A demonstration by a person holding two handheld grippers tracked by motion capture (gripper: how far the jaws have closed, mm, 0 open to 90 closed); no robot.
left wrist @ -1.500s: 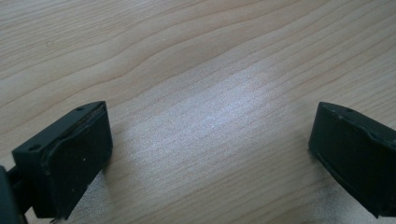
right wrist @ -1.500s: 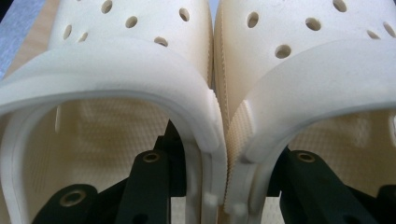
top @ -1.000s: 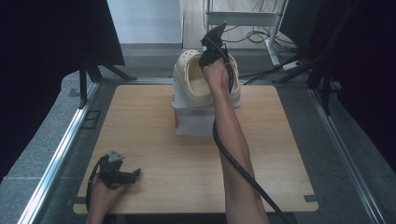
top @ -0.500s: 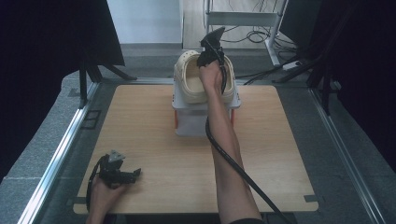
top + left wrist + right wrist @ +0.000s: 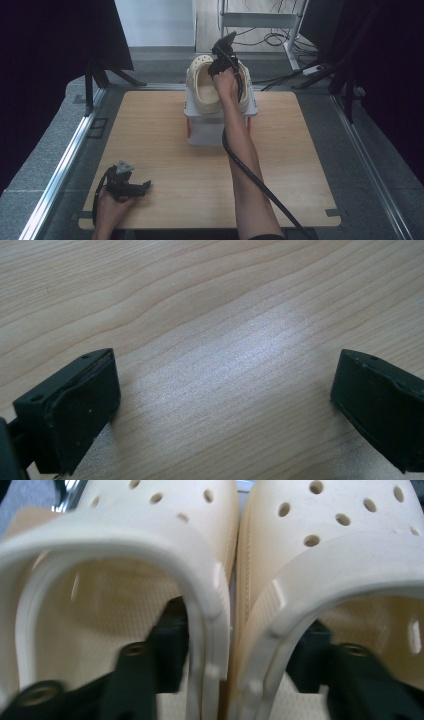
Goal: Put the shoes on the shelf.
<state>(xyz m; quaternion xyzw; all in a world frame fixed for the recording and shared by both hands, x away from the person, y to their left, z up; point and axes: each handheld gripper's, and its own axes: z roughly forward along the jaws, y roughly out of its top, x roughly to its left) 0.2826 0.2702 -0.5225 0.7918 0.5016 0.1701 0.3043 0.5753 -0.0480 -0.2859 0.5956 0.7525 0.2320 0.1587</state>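
Pair of cream clogs set side by side, touching, on top of a white box at the far middle of the worktop. Right hand-held gripper reached down over the pair from above, one jaw inside each shoe opening, as seen in the right gripper view: left jaw in the left clog, right jaw in the right clog, with the two adjoining inner walls of the shoes standing between the jaws. Jaws just been opening, now parted and apparently no longer pressing on those walls; judged as a release, with the pair left resting on the box. Pinching both inner walls together explains the placement: one grip carries two shoes at once and keeps them aligned. Toe ends, with their ventilation holes, pointing away from the right hand-held gripper; heel openings directly beneath it. Box beneath the shoes, below and nearer the person than the right hand-held gripper; cable trailing back along the forearm. Left hand-held gripper resting idle at the near left corner of the worktop, well apart from the shoes, jaws wide apart with nothing but bare wood grain between them. Likely next: lift straight up to clear both openings without tipping the pair off the box.
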